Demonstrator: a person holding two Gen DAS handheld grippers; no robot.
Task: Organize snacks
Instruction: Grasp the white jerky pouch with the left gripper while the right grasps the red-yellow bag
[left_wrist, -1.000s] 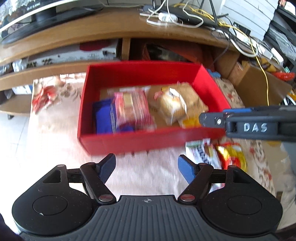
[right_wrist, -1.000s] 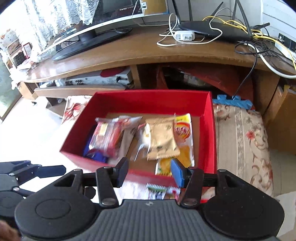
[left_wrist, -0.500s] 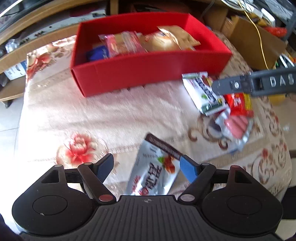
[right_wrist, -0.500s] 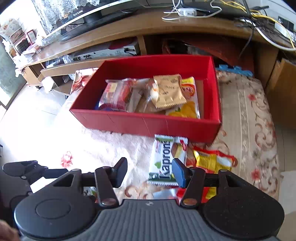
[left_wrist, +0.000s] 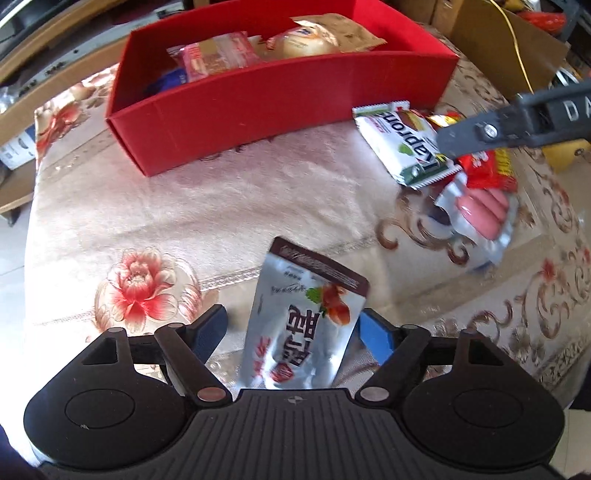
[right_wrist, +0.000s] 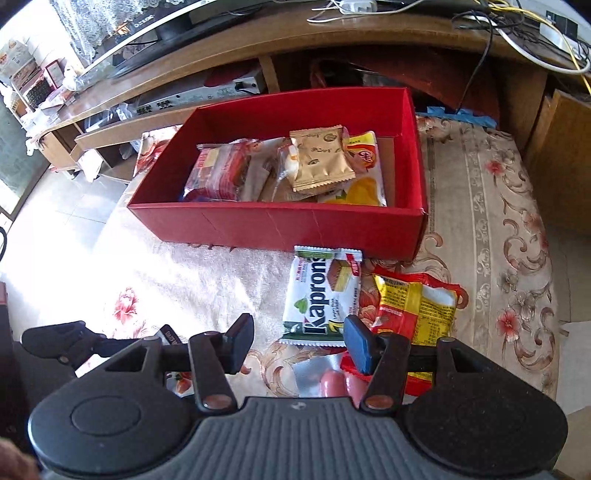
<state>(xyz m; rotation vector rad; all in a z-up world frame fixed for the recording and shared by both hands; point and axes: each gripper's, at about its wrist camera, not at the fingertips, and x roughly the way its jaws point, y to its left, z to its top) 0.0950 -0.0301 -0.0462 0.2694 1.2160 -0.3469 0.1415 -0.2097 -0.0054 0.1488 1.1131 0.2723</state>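
Snacks lie loose on the floral cloth before the red box: the silver pouch sits between the closing left gripper, pads not pressing yet. Slick and flat, it may slide or buckle under a shallow pinch, while the right gripper, jaws apart and empty over the Kapron wafer pack, may snag the neighbouring yellow-red packet.

Both grippers have come back from over the red box and tipped downward toward the packets on the flowered cloth. The left gripper now brackets a silver pouch, its jaws closing, pads not pressing. The right gripper now hovers over the green-and-white wafer pack, sausage pack below.
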